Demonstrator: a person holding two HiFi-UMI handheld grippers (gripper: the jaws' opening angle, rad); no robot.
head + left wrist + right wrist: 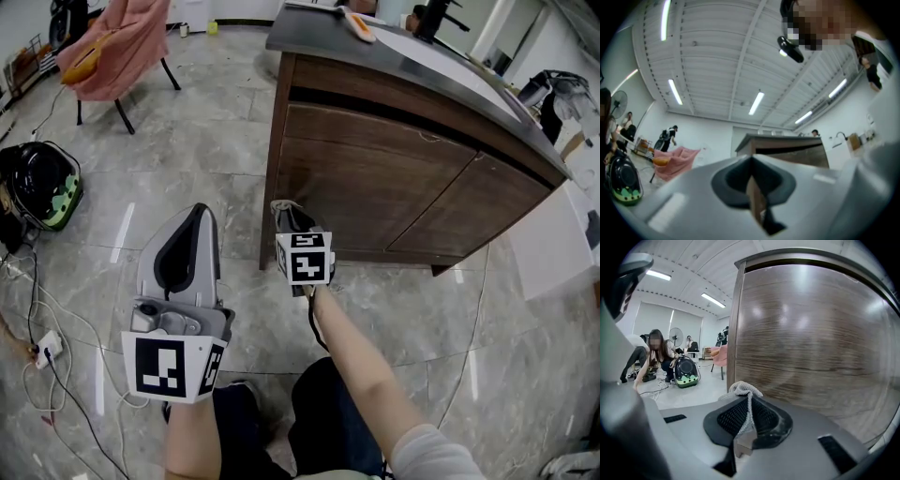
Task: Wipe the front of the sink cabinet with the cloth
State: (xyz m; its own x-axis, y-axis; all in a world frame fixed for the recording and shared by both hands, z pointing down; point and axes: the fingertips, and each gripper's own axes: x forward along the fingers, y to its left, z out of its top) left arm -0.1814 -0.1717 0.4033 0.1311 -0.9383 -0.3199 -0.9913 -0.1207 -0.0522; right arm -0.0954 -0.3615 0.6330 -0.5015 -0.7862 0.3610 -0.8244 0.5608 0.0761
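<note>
The jaws of the right gripper (749, 404) are pressed together on a small grey mesh cloth (742, 390). A bunch of the cloth stands out above the tips, low down and just beside the left edge of the wooden front of the sink cabinet (811, 333); whether it touches the wood I cannot tell. The left gripper (751, 164) has its jaws pressed together with nothing between them, and it is held apart from the cabinet, over the tiled floor (187, 141).
</note>
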